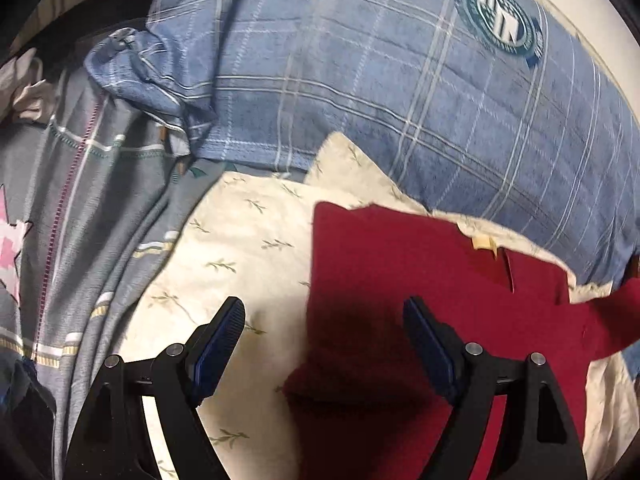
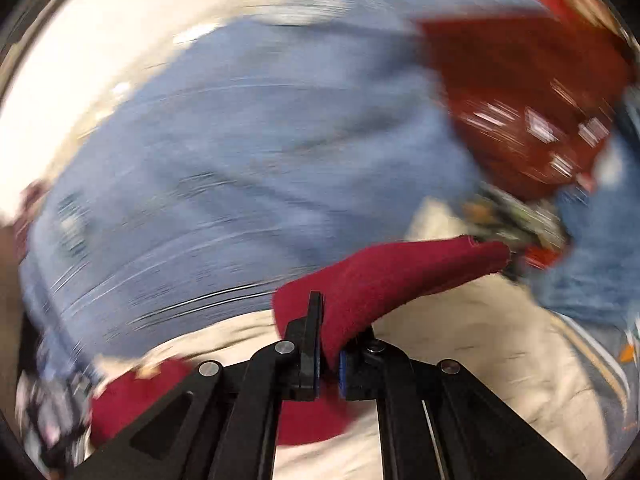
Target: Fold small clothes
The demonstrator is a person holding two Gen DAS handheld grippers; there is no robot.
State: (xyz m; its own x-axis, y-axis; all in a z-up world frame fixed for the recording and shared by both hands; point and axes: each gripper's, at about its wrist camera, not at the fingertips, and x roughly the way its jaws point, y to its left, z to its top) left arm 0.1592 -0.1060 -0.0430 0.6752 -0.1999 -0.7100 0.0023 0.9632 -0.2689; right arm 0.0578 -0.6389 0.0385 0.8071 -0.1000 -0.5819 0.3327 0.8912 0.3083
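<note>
Dark red fleece garment (image 1: 400, 280) lying on the cream leaf-print sheet (image 1: 248, 240); right claw (image 2: 329, 360) pinches its edge, left claw (image 1: 324, 320) gapes empty above it.

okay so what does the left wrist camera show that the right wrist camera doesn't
Only the left wrist view shows the left gripper, jaws wide open above the dark red garment, gripping nothing; also a grey patterned quilt and the round emblem on the blue plaid pillow.

Only the right wrist view, which is heavily blurred, shows the right gripper shut on a fold of that garment, lifted off the bed.

Both show the red garment, the blue pillow and the cream sheet.
</note>
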